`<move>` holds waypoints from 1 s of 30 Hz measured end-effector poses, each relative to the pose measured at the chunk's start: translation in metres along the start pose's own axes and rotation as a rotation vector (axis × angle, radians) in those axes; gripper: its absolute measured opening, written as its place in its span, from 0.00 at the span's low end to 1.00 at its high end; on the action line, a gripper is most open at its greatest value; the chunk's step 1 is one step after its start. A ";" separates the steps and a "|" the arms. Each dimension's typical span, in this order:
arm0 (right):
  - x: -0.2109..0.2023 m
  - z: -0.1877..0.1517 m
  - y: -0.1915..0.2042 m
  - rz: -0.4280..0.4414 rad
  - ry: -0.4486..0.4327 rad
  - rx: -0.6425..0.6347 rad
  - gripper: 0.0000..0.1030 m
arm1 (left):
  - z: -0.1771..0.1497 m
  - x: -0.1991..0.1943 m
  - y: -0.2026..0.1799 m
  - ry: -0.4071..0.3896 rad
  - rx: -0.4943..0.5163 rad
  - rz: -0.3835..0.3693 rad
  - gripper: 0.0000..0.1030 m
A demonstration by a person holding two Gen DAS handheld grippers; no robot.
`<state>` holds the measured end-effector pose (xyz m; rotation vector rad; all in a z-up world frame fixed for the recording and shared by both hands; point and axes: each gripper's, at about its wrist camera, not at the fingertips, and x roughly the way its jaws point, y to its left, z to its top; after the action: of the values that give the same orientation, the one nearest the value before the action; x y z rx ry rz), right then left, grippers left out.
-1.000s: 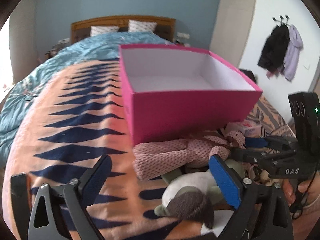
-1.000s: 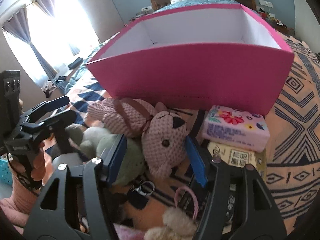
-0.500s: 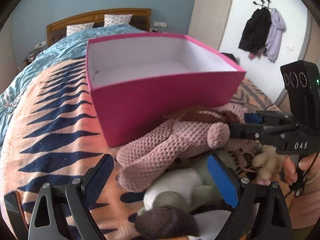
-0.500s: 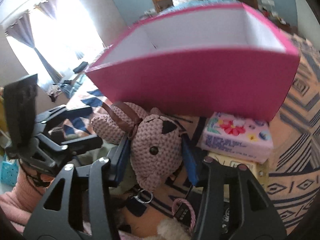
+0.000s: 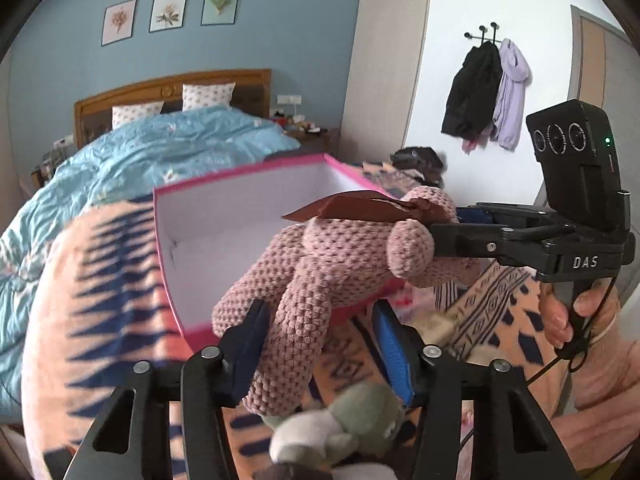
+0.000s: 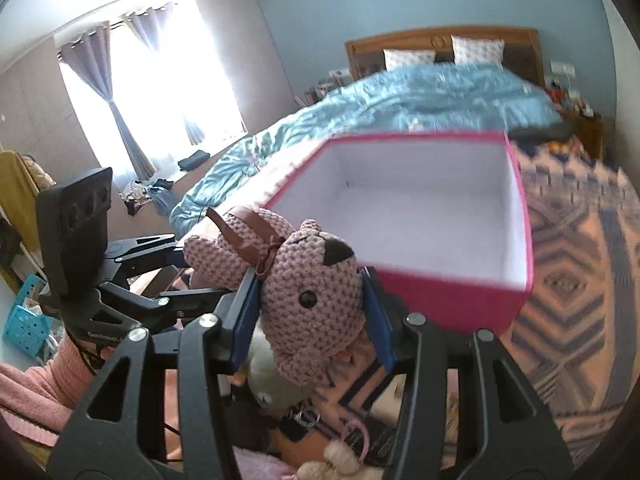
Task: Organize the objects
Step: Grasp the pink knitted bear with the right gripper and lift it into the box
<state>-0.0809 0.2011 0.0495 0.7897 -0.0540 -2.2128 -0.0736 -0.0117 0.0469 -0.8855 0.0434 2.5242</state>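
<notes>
While the pink knitted bear (image 5: 320, 264) hangs in the air in the left wrist view, its body stretches sideways in front of the open pink box (image 5: 240, 216), likely so it can be carried over the rim and dropped inside. Left tongs (image 5: 320, 340) stand partly open around the bear's leg: the left pad looks pressed to the leg, the right blue pad (image 5: 394, 348) stands apart from it, so no real grip here. Right tongs (image 5: 444, 236) reach in from the side and pinch the bear's head. A grey-green soft toy (image 5: 340, 432) lies below on the patterned bedspread (image 5: 100, 300).

Right wrist view: right tongs (image 6: 308, 304) are clamped on the bear's (image 6: 304, 280) head, both blue pads pressed into the knit, jaws only as wide as the head. A brown ribbon (image 6: 248, 236) sits round its neck. The box (image 6: 460, 292) sits just beyond, on the bed, its white inside showing nothing in it. Left tongs (image 6: 188, 276) sit by the bear's hind end; whether they grip cannot be told from here. Small clutter, keys and another plush (image 6: 340, 456), lies underneath.
</notes>
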 end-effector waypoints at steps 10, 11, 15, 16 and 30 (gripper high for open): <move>0.035 0.050 -0.016 -0.019 0.010 -0.047 0.50 | 0.043 0.033 0.021 0.035 0.019 0.081 0.51; 0.043 0.052 -0.022 -0.013 0.027 -0.041 0.50 | 0.044 0.040 0.026 0.050 0.008 0.079 0.50; 0.070 0.052 -0.035 -0.019 0.090 -0.032 0.50 | 0.045 0.072 0.044 0.124 -0.030 0.070 0.48; 0.075 0.052 -0.039 -0.021 0.101 -0.029 0.50 | 0.044 0.077 0.046 0.137 -0.032 0.075 0.48; 0.150 0.038 -0.061 0.013 0.317 -0.005 0.51 | 0.026 0.116 0.058 0.277 0.005 0.177 0.48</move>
<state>-0.2186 0.1333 -0.0146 1.1232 0.1018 -2.0498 -0.1933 -0.0109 -0.0091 -1.2741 0.2243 2.5384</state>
